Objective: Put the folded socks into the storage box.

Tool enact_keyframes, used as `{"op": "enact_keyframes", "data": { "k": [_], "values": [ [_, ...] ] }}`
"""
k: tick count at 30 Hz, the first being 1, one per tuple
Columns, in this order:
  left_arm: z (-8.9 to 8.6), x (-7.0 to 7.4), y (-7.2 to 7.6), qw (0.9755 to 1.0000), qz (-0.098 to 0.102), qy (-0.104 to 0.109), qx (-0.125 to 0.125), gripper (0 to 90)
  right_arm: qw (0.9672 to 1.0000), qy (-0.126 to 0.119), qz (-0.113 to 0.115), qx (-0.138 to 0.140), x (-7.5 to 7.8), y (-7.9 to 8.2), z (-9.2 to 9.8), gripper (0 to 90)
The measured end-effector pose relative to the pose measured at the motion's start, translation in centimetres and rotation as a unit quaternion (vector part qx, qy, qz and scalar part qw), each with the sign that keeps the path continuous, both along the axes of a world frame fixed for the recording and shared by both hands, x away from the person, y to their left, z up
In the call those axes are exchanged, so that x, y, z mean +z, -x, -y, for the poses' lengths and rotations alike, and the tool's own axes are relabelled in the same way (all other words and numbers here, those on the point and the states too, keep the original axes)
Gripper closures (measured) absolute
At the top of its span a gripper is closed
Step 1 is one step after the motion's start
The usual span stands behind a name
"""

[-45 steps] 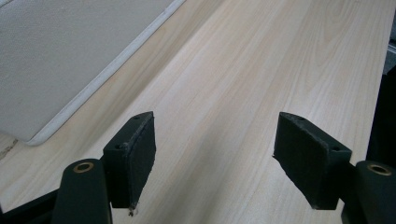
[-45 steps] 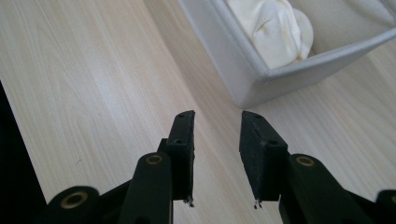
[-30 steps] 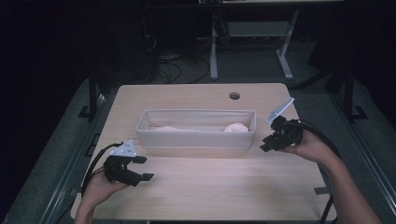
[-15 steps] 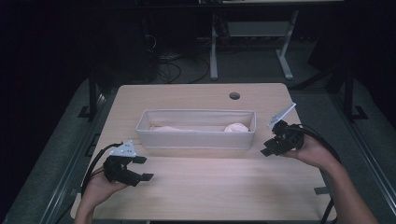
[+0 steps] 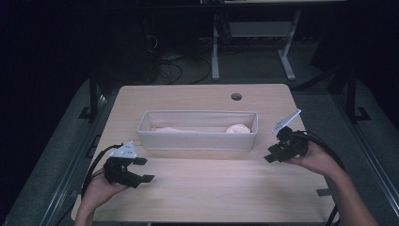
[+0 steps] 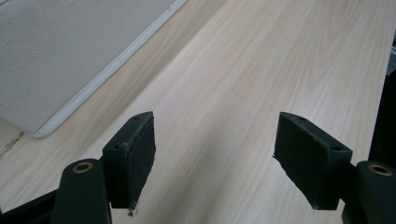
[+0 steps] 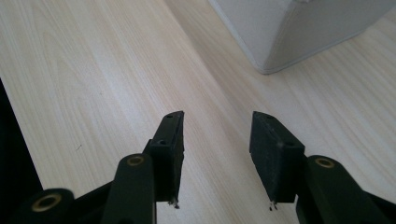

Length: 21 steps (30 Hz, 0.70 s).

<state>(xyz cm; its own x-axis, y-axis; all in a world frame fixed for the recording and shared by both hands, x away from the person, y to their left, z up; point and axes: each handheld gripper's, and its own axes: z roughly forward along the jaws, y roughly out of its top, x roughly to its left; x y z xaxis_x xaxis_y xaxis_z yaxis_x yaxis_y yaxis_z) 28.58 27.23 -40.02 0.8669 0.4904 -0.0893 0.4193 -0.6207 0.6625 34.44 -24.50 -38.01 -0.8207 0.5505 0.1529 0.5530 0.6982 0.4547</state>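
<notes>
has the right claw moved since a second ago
Barely. The right claw sits by the right end of the grey bin as before, perhaps a touch nearer the person. Its jaws have just been opening, with nothing between them.

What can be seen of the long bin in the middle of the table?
The bin is a long, pale grey, open-topped rectangular box with rounded corners, looking like fabric or matte plastic. It stands upright on the wooden table, lengthwise across it. Pale, soft-looking items lie inside. Nothing else touches it.
</notes>
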Motion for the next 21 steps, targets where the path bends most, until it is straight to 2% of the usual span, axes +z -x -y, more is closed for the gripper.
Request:
{"op": "enact_keyframes", "data": {
  "k": [21],
  "values": [
    [-0.2, -0.1, 0.0, 1.0, 0.0, -0.003, 0.004, 28.3, 0.9997, -0.017, -0.007, -0.014, -2.1, 1.6, 1.1, 50.1]
  ]
}}
